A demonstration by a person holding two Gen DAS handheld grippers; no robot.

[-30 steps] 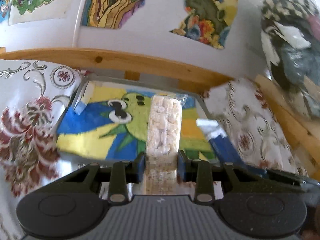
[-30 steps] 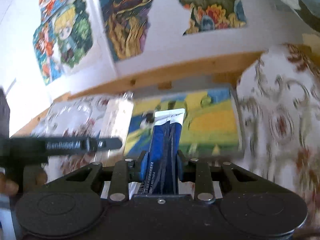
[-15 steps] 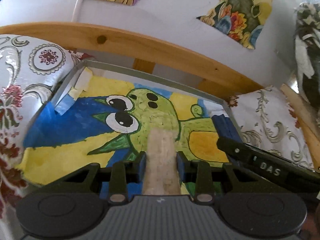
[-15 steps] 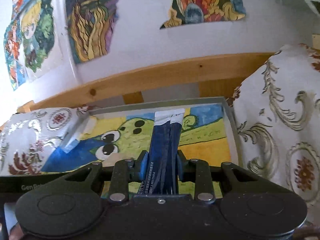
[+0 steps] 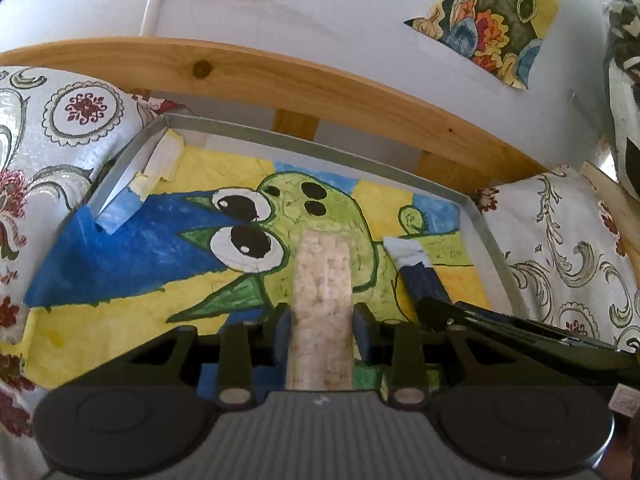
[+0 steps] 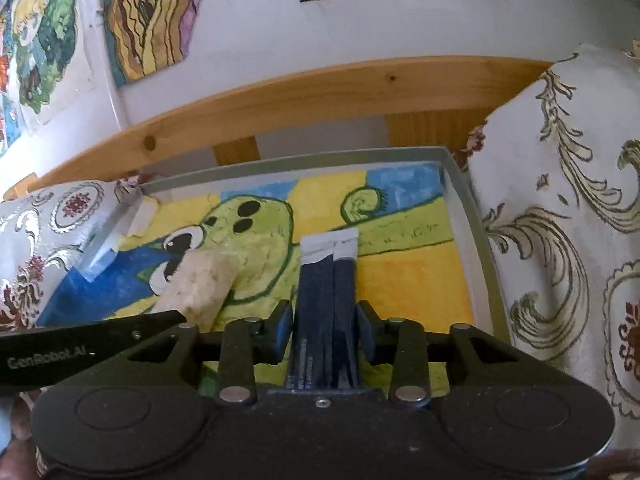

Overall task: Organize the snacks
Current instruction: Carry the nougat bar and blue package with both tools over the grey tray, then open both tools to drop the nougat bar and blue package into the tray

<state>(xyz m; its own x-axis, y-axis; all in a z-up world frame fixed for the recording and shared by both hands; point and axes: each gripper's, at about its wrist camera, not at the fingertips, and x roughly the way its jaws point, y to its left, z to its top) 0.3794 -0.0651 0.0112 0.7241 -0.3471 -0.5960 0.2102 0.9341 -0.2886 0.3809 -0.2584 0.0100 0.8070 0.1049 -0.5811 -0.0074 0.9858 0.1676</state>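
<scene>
1. Over the grey tray (image 5: 486,236) with its painted green creature, my left gripper (image 5: 320,316) is clamped on a pale rice cracker bar (image 5: 322,280).
2. Just beside it, my right gripper (image 6: 325,316) grips dark blue sachets (image 6: 326,280) above the same tray.

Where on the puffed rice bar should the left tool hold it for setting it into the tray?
Keep the hold the left tool has now: across the narrow width of the puffed rice bar at its near end, coming along its length. The long, flat bar then points its free end over the tray, beside the dark blue packets.
</scene>
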